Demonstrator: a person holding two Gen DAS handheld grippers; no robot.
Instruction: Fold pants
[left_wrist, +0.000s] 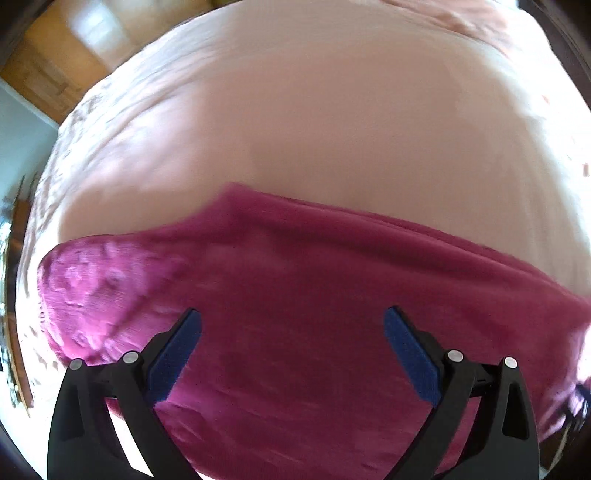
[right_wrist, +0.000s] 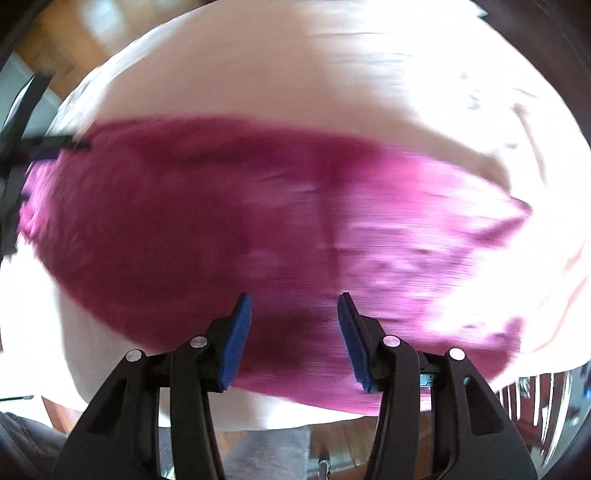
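The magenta pants (left_wrist: 295, 295) lie spread flat on a pale pink bedcover (left_wrist: 295, 110). My left gripper (left_wrist: 291, 314) hovers over them, pointing steeply down, its blue pads wide apart with nothing between them. In the right wrist view the pants (right_wrist: 221, 221) stretch across the bed as a blurred band. My right gripper (right_wrist: 294, 297) hangs above their near edge, open, its pads about half as far apart as the left's and gripping no cloth. A dark shape at the left edge (right_wrist: 22, 147), over the pants' left end, looks like the other gripper.
The bedcover (right_wrist: 295, 55) runs well beyond the pants on the far side. Wooden floor (left_wrist: 48, 74) shows past the bed's far left corner and below its near edge (right_wrist: 343, 435). A grey cloth (right_wrist: 269, 454) lies by the near edge.
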